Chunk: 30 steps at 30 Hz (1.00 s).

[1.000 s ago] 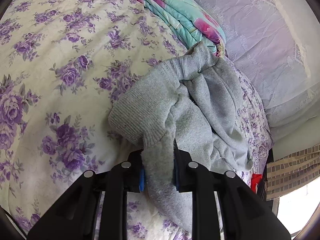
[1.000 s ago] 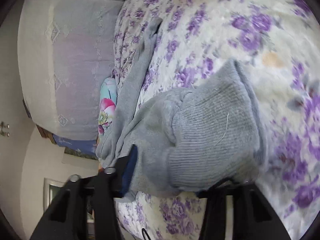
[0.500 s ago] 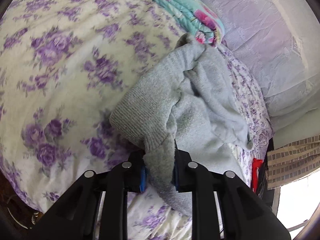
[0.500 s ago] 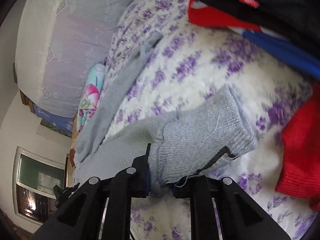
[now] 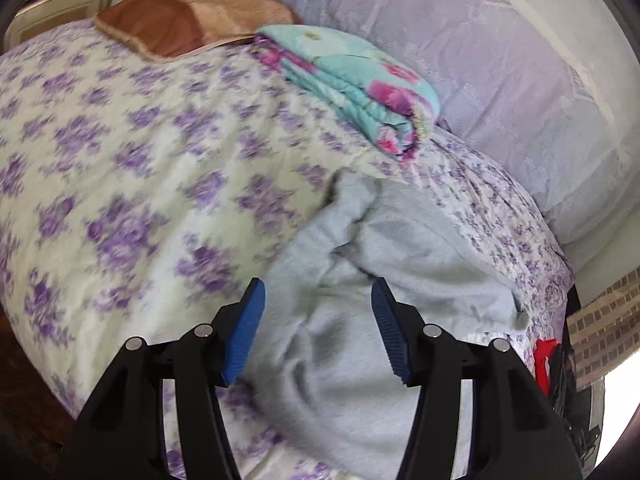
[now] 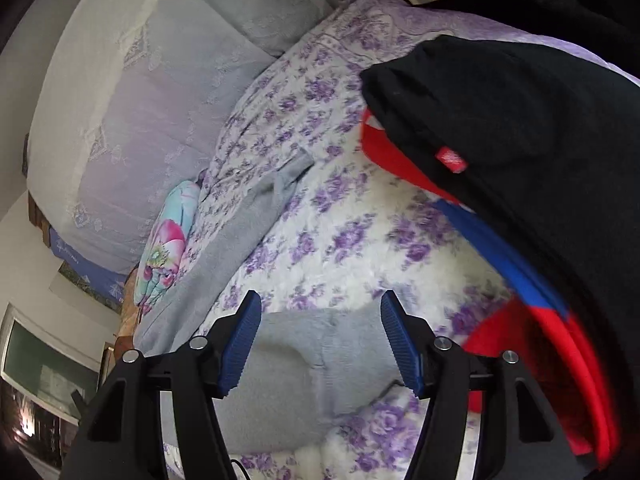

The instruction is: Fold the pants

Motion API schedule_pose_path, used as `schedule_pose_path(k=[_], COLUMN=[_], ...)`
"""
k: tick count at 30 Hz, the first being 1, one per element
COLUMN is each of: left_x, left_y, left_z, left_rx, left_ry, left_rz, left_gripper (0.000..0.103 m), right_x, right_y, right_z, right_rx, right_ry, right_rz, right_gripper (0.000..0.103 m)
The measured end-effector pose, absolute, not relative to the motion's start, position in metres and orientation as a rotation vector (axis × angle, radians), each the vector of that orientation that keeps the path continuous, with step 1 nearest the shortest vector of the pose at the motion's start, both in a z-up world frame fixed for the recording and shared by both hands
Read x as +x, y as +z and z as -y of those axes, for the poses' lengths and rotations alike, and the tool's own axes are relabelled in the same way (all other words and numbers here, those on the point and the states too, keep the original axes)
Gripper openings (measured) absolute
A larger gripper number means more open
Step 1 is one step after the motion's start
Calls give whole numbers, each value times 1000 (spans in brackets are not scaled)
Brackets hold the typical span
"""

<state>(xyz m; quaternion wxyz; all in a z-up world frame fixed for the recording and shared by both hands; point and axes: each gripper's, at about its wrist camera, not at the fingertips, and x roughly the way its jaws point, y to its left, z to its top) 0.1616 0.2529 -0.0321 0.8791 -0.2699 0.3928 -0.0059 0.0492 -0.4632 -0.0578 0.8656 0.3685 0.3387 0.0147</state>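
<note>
The grey knit pants [image 5: 384, 280] lie bunched on the purple-flowered bedspread [image 5: 120, 168]. My left gripper [image 5: 318, 320] hovers above the near fold, its jaws opening, blue pads clear of the cloth. In the right wrist view the pants [image 6: 312, 356] stretch from the near cuff away along the bed to a far end [image 6: 280, 184]. My right gripper [image 6: 320, 332] is above the cuff, jaws opening, nothing pressed between the pads.
A folded turquoise and pink blanket [image 5: 360, 84] and a brown cushion [image 5: 188, 20] lie near the lilac headboard [image 5: 500, 80]. Black [image 6: 520, 120], red [image 6: 552, 380] and blue [image 6: 500, 256] garments are piled on the right of the bed.
Both grippers let go of the pants' ends, opened wide and rose away from the bed. The cloth dropped and now lies on the bedspread.
</note>
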Motion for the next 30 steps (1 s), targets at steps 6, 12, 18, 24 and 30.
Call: schedule_pose_path(k=[6,12,18,24,30], left_x=[237,313,333,317,297], left_y=[-35,-93,-95,-75,-53], left_z=[-179,-197,-223,-213,-216], left_rx=[-475,-458,-559,-532,-467], left_ry=[-162,9,50,-11,32], left_rz=[-891,-999,-969,-917,-876], left_gripper=[53,18,1,39,65], right_x=[100,141,192,275,332], right_y=[-53,-54,-51,-56,-94], right_z=[414,400,420,454,460], right_rx=[717,660,639,645,653], right_ry=[167,175,124,57,20], right_rz=[-773,-813,-809,-834,-924], right_gripper=[63,63,63,66,68])
